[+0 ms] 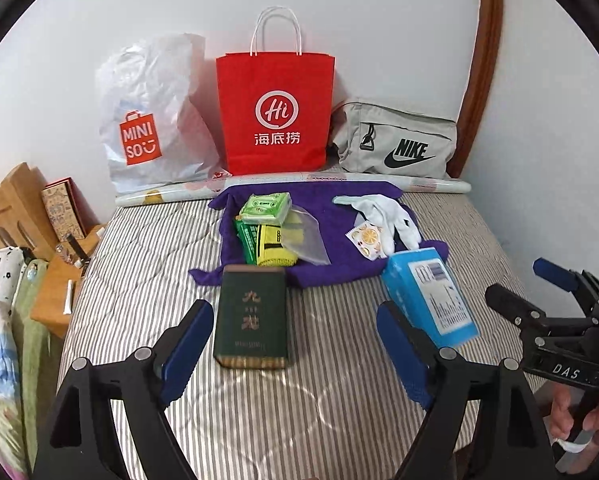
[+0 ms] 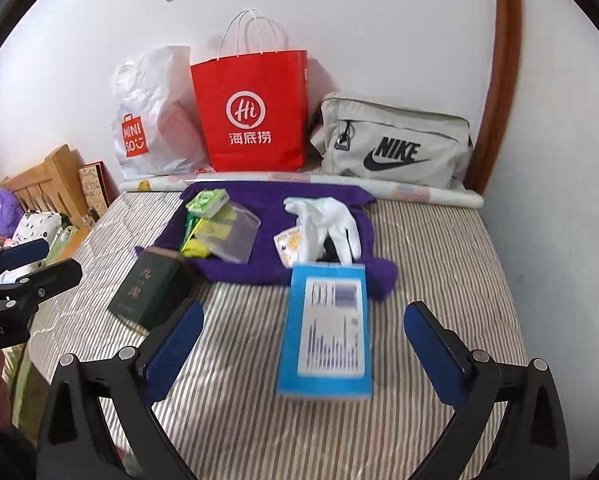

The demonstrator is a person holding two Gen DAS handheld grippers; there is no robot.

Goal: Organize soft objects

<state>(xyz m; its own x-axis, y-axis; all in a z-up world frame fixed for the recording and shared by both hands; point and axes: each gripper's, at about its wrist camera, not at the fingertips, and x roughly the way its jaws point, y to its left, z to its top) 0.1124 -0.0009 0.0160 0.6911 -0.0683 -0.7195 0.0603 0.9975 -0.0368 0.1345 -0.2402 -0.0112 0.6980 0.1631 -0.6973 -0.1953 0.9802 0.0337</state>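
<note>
A purple towel (image 1: 331,256) (image 2: 319,216) lies spread on the striped bed. On it lie a white glove (image 1: 383,216) (image 2: 331,220), a green tissue pack (image 1: 265,208) (image 2: 207,202), a yellow-green cloth (image 1: 271,246), a clear zip bag (image 1: 305,240) (image 2: 235,236) and an orange-print sachet (image 1: 367,240) (image 2: 289,246). A dark green box (image 1: 253,320) (image 2: 149,292) and a blue tissue box (image 1: 431,296) (image 2: 325,328) lie in front. My left gripper (image 1: 295,344) is open, empty, around the green box's near end. My right gripper (image 2: 303,344) is open, empty, above the blue box.
Against the wall stand a white Miniso plastic bag (image 1: 147,120) (image 2: 151,116), a red paper bag (image 1: 275,112) (image 2: 251,112) and a grey Nike bag (image 1: 395,140) (image 2: 391,144). A rolled sheet (image 1: 339,182) lies before them. A wooden nightstand (image 1: 59,280) is left of the bed.
</note>
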